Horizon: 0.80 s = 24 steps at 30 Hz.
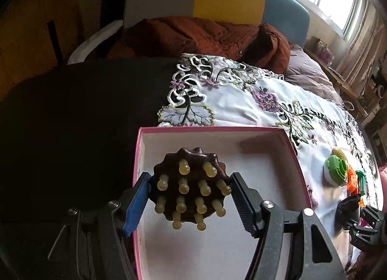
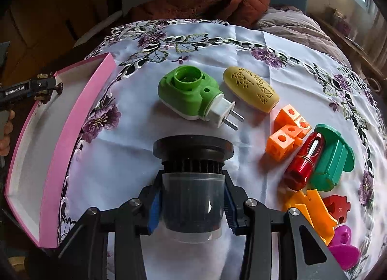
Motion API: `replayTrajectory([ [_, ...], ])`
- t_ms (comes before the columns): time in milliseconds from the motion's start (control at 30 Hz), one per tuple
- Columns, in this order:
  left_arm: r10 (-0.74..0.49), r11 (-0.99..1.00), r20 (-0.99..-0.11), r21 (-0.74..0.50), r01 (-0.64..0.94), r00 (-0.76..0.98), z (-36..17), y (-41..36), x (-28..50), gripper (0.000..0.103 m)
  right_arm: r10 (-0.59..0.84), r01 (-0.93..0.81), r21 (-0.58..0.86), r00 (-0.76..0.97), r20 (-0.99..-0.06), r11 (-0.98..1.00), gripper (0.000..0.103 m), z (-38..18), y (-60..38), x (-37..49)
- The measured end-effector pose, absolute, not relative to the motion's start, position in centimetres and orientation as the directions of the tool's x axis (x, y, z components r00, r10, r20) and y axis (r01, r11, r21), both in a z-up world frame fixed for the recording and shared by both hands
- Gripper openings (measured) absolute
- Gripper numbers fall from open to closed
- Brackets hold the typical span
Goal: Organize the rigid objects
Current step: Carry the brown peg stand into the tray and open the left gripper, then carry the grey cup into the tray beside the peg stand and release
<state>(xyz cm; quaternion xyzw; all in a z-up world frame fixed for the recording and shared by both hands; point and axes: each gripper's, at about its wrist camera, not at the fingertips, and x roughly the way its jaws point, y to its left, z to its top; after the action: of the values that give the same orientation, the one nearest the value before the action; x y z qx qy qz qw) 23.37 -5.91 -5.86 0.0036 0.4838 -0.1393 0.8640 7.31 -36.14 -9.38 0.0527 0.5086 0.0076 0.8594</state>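
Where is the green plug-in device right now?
In the right wrist view, the green plug-in device lies on the embroidered tablecloth, between the pink box to its left and the yellow perforated case to its right.

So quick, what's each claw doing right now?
Left claw: closed on a dark knobbed massager, over the pink box.
Right claw: closed on a black-capped clear container.

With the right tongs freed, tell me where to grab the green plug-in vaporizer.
Grip the green plug-in vaporizer across its broad green body, coming from above. It lies flat on the embroidered tablecloth, its sides clear, while the white plug end is narrow with protruding metal prongs.
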Motion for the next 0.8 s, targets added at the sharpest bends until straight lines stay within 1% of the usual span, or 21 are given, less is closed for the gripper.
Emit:
replayTrajectory([
  [233, -0.244, 0.962, -0.811, -0.136, 0.236, 0.531, -4.4, -4.3, 20.8, 0.068, 0.079, 0.053, 0.119, 0.484, -0.872, 0.991, 0.044, -9.4, -36.3, 7.4],
  [333, -0.219, 0.963, -0.821, -0.093, 0.254, 0.528, -4.3, -4.6, 20.2, 0.068, 0.081, 0.057, 0.124, 0.485, -0.871, 0.991, 0.044, -9.4, -36.4, 7.4],
  [433, -0.238, 0.963, -0.807, -0.124, 0.24, 0.54, -3.7, -4.2, 19.4, 0.068, 0.072, 0.053, 0.111, 0.486, -0.871, 0.992, 0.044, -9.4, -36.2, 7.3],
  [533, -0.234, 0.966, -0.788, -0.121, 0.229, 0.569, -2.9, -4.1, 17.4, 0.068, 0.062, 0.051, 0.099, 0.487, -0.871, 0.994, 0.044, -9.5, -36.1, 7.3],
  [633, -0.205, 0.972, -0.777, -0.091, 0.215, 0.595, -2.7, -4.0, 15.2, 0.068, 0.055, 0.046, 0.088, 0.489, -0.871, 0.995, 0.044, -9.5, -36.0, 7.3],
  [800, -0.169, 0.983, -0.766, -0.086, 0.163, 0.62, -2.3, -3.4, 11.8, 0.068, 0.05, 0.044, 0.082, 0.492, -0.869, 0.996, 0.044, -9.5, -35.9, 7.3],
])
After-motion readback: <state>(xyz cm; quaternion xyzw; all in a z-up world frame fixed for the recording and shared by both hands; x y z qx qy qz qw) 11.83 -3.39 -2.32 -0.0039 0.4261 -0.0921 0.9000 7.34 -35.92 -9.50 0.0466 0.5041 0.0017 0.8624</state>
